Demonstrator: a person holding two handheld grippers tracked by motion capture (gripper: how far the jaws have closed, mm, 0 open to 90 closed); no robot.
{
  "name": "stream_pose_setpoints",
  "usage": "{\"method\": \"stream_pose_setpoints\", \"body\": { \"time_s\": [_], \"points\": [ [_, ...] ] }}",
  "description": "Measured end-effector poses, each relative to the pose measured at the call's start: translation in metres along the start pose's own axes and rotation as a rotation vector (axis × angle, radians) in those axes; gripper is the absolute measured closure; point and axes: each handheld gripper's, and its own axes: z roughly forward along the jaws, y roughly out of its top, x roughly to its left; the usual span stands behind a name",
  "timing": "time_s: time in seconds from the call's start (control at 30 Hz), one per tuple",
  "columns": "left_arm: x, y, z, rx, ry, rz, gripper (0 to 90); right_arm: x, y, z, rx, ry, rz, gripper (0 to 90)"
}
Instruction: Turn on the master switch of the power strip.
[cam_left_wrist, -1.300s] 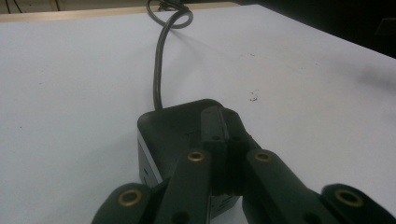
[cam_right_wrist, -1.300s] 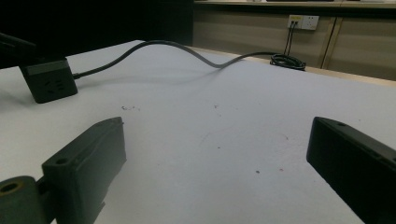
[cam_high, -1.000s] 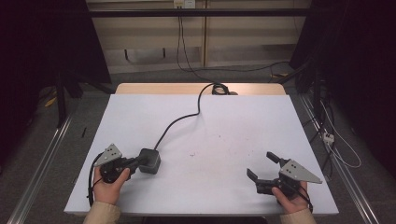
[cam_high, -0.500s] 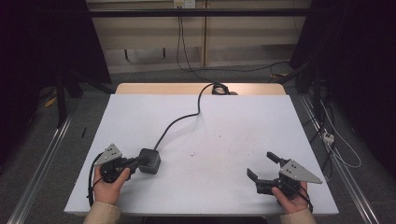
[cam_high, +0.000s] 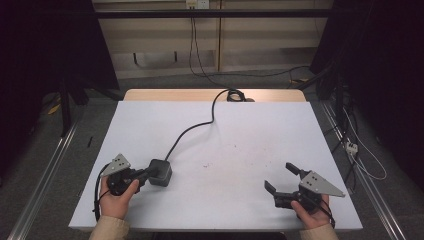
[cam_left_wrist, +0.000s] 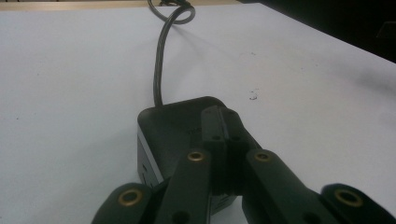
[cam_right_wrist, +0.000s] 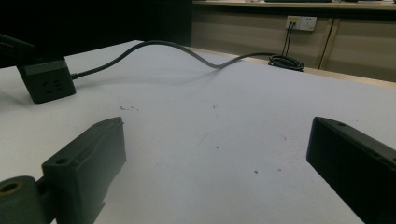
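Left gripper (cam_high: 145, 174) lies low at the near-left of the white table (cam_high: 250, 130), held in the person's left hand (cam_high: 117, 197). In the left gripper view its two jaws are pressed flat together, no gap between them, tips resting over the top face of the black cube-shaped power adapter (cam_left_wrist: 180, 128); whether the tips touch that face or sit just above it cannot be told, and nothing is pinched between them. The adapter's near side is hidden behind the jaw arms and cut off by the bottom edge of that view. Its grey cable (cam_high: 192, 127) leaves the far side of the cube, away from the fingertips, and runs across the table to a coil (cam_high: 235, 95) at the far edge; past the coil the run is too dark to follow. Right gripper (cam_high: 282, 182), in the right hand (cam_high: 310, 212), sits at the near-right, well apart from the adapter, jaws spread wide with bare table between them. In the right gripper view both jaws are cropped by the frame edges, and the adapter (cam_right_wrist: 46, 84) stands beyond the left jaw, its left side dim. Small marks dot the table ahead of the fingertips.
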Motion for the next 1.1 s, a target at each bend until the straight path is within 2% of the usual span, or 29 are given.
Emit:
{"method": "stream_pose_setpoints", "body": {
  "time_s": [0.53,0.7,1.1],
  "points": [
    [-0.0011,0.0010,0.0003,0.008,0.006,0.005,90.0,0.0001,0.0000,0.0002,-0.001,0.000,-0.001,4.3],
    [-0.0001,0.0006,0.0003,0.003,0.001,-0.010,90.0,0.0002,0.0000,0.0002,-0.001,0.000,-0.002,4.3],
    [-0.0013,0.0014,0.0003,0.012,0.010,-0.003,90.0,0.0003,0.0000,0.0002,-0.002,0.000,-0.003,4.3]
  ]
}}
